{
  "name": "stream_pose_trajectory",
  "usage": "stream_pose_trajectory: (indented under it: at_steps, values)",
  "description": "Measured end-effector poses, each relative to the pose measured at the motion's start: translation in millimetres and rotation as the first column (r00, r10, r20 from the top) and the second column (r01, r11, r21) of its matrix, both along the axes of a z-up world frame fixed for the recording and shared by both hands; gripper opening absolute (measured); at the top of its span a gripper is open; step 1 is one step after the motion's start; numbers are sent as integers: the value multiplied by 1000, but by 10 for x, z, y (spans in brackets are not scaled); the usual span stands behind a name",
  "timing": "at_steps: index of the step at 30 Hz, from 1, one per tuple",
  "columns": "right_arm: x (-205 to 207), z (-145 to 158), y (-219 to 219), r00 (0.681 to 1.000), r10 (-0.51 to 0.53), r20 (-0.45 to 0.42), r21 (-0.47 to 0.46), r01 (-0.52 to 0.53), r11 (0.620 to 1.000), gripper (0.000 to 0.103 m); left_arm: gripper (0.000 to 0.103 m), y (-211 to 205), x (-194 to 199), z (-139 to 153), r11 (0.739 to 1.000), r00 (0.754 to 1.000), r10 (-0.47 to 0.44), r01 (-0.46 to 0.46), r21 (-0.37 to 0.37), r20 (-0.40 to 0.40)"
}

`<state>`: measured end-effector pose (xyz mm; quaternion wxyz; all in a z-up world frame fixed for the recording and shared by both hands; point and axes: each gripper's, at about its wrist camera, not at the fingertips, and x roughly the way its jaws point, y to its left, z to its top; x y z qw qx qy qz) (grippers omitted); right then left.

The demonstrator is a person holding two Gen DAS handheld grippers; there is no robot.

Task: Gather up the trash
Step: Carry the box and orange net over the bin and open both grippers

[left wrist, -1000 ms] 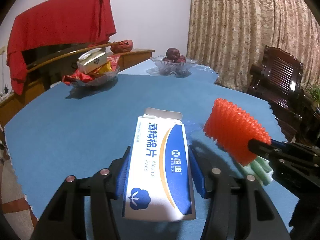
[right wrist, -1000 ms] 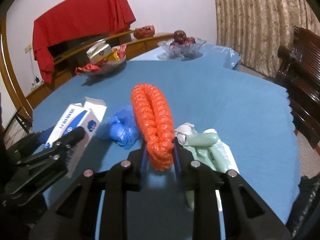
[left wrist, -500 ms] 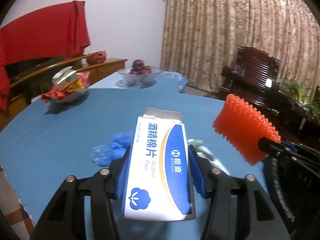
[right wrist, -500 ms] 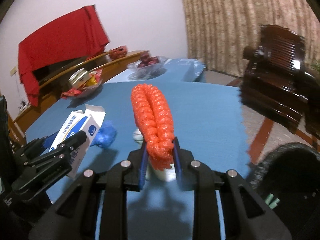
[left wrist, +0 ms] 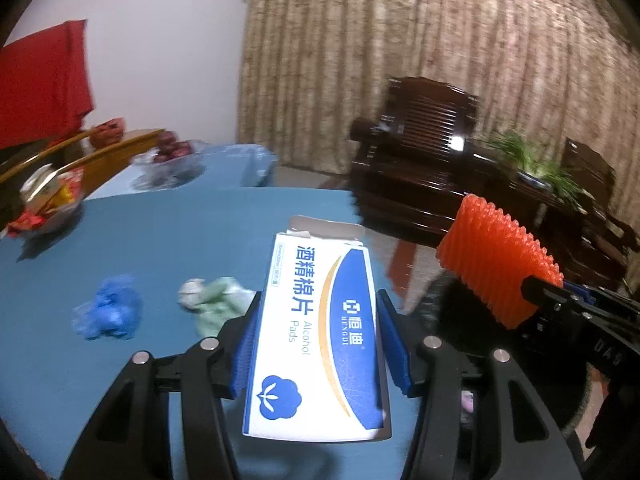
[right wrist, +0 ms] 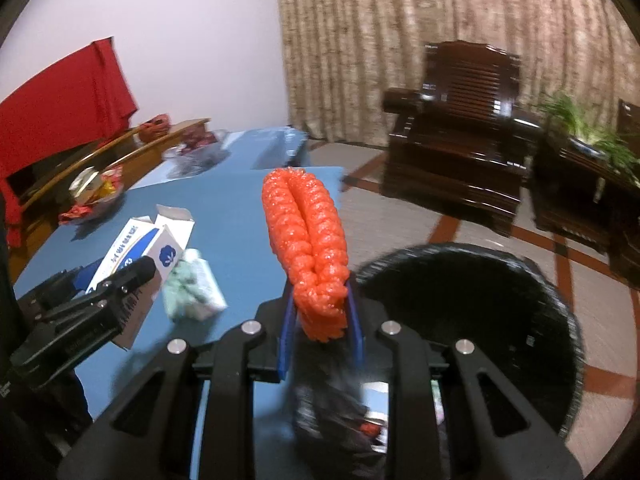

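Between each hand-held gripper's pads sits trash: left (left wrist: pixel 318 344) clamps box (left wrist: pixel 320 332), right (right wrist: pixel 320 316) foam net (right wrist: pixel 306 236).

Left claw (left wrist: pixel 318 344) grips an alcohol pads box (left wrist: pixel 316 332); right claw (left wrist: pixel 548 300) pinches orange foam netting (left wrist: pixel 496 264)

White wall (right wrist: pixel 208 40), patterned beige curtains (right wrist: pixel 400 40), dark wooden armchair (right wrist: pixel 460 120), tiled floor (right wrist: pixel 400 224)
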<state>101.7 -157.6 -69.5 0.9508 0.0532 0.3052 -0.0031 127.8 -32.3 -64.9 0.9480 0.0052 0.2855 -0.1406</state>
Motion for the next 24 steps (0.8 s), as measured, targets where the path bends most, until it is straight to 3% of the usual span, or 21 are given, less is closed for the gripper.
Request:
stream_pose_trajectory:
  at_steps: [9, 21, 22, 24]
  values:
    - [-447, -194, -731, 986, -162, -31, -29, 161, 987, 22, 54, -800, -53, -69, 986, 986, -166, 166, -3, -12]
    - [-663, -561, -1244, 954, -284, -96, -37, 282, 959, 27, 54, -1668, 41, -303, 941, 935, -338, 337, -32, -108]
    - [-671, -583, -1261, 951, -292, -101, -38, 290, 956, 27, 55, -1704, 53, -319, 937, 930, -348, 347, -34, -116]
    - [-679, -636, -1283, 945, -307, -112, -38, 304, 952, 42, 73, -1764, 78, -353, 931, 920, -366, 363, -48, -139]
